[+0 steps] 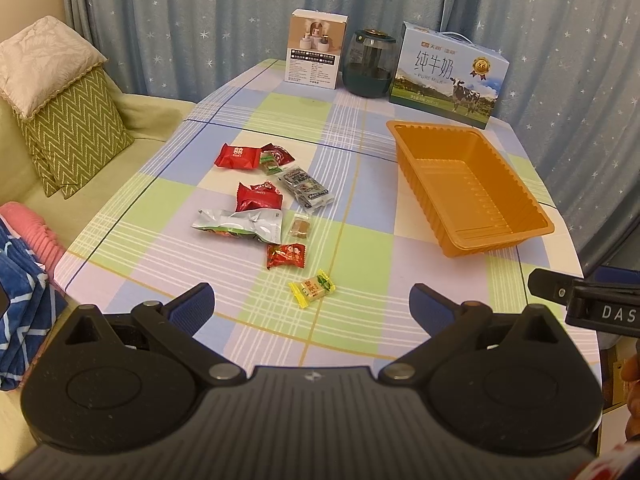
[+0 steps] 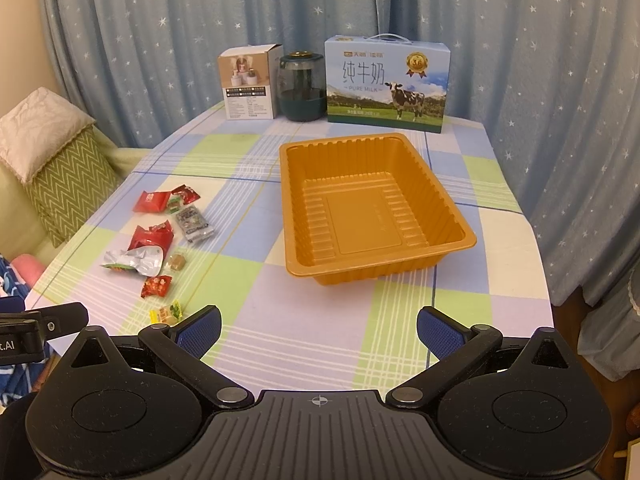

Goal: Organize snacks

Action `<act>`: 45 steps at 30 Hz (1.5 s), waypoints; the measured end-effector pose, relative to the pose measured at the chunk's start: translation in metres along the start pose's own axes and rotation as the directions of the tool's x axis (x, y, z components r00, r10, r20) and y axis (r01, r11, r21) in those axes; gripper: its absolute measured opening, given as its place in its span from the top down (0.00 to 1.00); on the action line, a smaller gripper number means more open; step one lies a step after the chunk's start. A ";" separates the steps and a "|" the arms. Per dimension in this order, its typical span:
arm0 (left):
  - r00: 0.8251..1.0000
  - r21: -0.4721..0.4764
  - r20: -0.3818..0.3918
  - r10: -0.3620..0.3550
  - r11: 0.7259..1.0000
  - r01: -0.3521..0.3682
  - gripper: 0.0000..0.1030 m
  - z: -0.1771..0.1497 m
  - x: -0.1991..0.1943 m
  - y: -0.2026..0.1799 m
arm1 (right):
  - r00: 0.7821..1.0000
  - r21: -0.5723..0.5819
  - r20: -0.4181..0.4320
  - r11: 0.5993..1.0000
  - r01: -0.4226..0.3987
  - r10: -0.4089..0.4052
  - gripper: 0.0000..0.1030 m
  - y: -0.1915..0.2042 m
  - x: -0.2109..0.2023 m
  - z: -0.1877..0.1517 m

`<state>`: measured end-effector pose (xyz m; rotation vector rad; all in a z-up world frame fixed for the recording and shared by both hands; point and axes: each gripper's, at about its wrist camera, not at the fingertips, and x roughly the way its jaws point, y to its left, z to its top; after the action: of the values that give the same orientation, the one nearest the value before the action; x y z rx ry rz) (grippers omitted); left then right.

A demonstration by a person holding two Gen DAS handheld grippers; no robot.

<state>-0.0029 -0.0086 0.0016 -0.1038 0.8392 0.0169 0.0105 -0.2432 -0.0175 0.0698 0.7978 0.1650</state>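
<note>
Several wrapped snacks lie scattered on the checked tablecloth: a red packet (image 1: 237,156), a silver pouch (image 1: 239,225), a grey sachet (image 1: 307,189), a small red candy (image 1: 285,256) and a yellow candy (image 1: 312,288). An empty orange tray (image 1: 468,184) stands to their right, seen straight ahead in the right wrist view (image 2: 372,208). My left gripper (image 1: 312,310) hovers open over the near table edge, just short of the yellow candy. My right gripper (image 2: 319,330) is open too, in front of the tray, with the yellow candy (image 2: 166,313) beside its left finger. Nothing is held.
At the table's far edge stand a white product box (image 1: 316,54), a dark glass jar (image 1: 370,63) and a milk carton box (image 1: 448,74). A sofa with a green zigzag cushion (image 1: 72,132) lies left of the table. Blue star curtains hang behind.
</note>
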 end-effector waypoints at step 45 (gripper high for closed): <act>1.000 0.003 0.009 -0.018 1.000 0.018 0.00 0.003 -0.006 -0.006 | 1.000 -0.004 0.006 1.000 0.001 -0.001 0.00 0.003 -0.006 0.002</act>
<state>-0.0043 -0.0141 0.0090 -0.1079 0.8291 -0.0006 0.0078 -0.2416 -0.0117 0.0659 0.7911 0.1658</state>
